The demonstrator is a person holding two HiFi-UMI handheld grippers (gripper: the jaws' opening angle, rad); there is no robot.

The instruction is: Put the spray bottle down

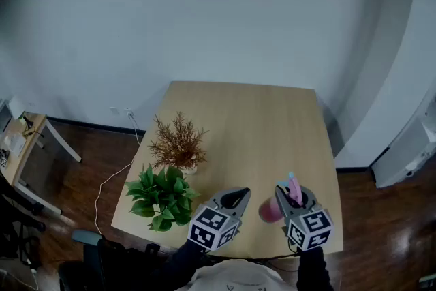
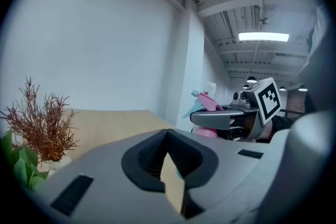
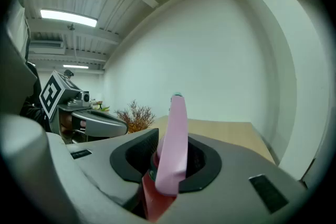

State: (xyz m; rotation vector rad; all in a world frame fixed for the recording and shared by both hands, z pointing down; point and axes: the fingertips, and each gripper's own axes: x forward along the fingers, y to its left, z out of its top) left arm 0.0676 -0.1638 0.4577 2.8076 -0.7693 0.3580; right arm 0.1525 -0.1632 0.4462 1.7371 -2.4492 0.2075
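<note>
The spray bottle (image 1: 270, 210) has a pink body and a pink trigger head with a teal tip. My right gripper (image 1: 291, 193) is shut on its neck over the front right of the wooden table (image 1: 259, 119). In the right gripper view the pink head (image 3: 175, 134) stands up between the jaws, with the reddish body below. Whether the bottle's base rests on the table is hidden. My left gripper (image 1: 235, 197) hovers just left of it, shut and empty. From the left gripper view, the bottle (image 2: 209, 104) and right gripper (image 2: 231, 118) show to the right.
A brown dried plant (image 1: 177, 143) and a green leafy plant (image 1: 162, 195) stand along the table's left edge. A small side table (image 1: 20, 140) and a white cable (image 1: 112, 177) lie on the dark floor at left. White furniture (image 1: 409, 146) stands at right.
</note>
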